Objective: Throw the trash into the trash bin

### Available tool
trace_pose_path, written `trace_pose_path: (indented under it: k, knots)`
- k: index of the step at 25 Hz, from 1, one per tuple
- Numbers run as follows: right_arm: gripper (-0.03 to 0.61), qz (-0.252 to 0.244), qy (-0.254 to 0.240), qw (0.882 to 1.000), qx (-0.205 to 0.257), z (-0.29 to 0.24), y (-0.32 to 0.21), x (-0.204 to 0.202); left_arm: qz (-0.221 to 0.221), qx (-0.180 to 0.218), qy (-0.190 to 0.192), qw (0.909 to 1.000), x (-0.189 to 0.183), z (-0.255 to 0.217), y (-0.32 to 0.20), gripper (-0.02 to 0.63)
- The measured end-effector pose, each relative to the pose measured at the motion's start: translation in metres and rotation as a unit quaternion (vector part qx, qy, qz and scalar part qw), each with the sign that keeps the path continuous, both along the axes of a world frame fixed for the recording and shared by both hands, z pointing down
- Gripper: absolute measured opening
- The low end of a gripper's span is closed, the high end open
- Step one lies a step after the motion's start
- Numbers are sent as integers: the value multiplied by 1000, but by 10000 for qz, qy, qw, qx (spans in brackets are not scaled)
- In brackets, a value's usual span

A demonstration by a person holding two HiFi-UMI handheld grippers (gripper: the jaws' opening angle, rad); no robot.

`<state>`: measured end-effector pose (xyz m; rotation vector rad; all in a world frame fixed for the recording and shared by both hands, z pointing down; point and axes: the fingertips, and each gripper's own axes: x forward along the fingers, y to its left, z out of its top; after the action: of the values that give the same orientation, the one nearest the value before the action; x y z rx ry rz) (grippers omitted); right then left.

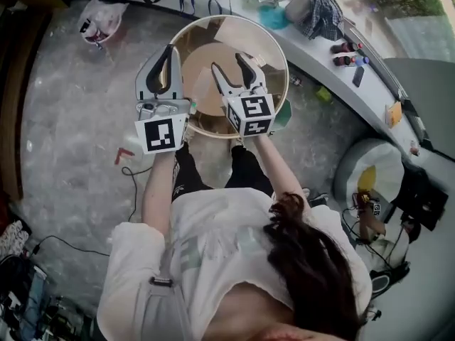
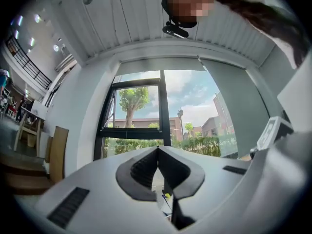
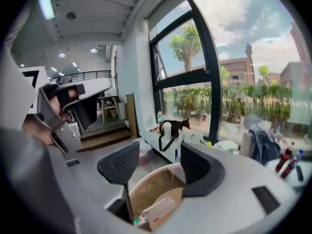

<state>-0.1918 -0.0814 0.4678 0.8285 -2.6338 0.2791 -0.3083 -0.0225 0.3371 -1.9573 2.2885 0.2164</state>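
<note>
A round trash bin (image 1: 279, 52) with a pale rim and brown inside stands on the floor in front of me. My right gripper (image 1: 228, 61) hangs over its opening, jaws open and nothing between them. In the right gripper view the bin (image 3: 142, 178) lies just below the open gripper (image 3: 158, 157), and a pale carton (image 3: 157, 209) with a green end rests inside on brown cardboard. My left gripper (image 1: 170, 50) is at the bin's left rim with its fingertips together. In the left gripper view that gripper (image 2: 157, 150) is shut and empty, pointing toward a tall window.
A curved white counter (image 1: 377, 66) runs along the back right, carrying a teal bowl (image 1: 274, 16), a checked cloth (image 1: 321, 11) and small bottles (image 1: 346, 54). A plastic bag (image 1: 99, 21) and a red scrap (image 1: 122, 155) lie on the floor at left. A white round seat (image 1: 370, 169) stands at right.
</note>
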Motion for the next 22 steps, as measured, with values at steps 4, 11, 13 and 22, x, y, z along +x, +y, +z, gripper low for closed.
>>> trace_pose_path:
  k: [4, 11, 13, 22]
  knots:
    - [276, 283, 502, 9932, -1015, 111, 38, -10, -201, -257, 193, 9993, -27, 51, 20, 12]
    - [278, 855, 1356, 9527, -2581, 277, 124, -4, -333, -750, 284, 9962, -60, 125, 51, 12]
    - [278, 1068, 1612, 9389, -2846, 312, 131, 1, -440, -850, 308, 9949, -71, 142, 59, 12]
    - [278, 1795, 2397, 8939, -3337, 385, 146, 9, -510, -1181, 304, 9912, -96, 171, 89, 12]
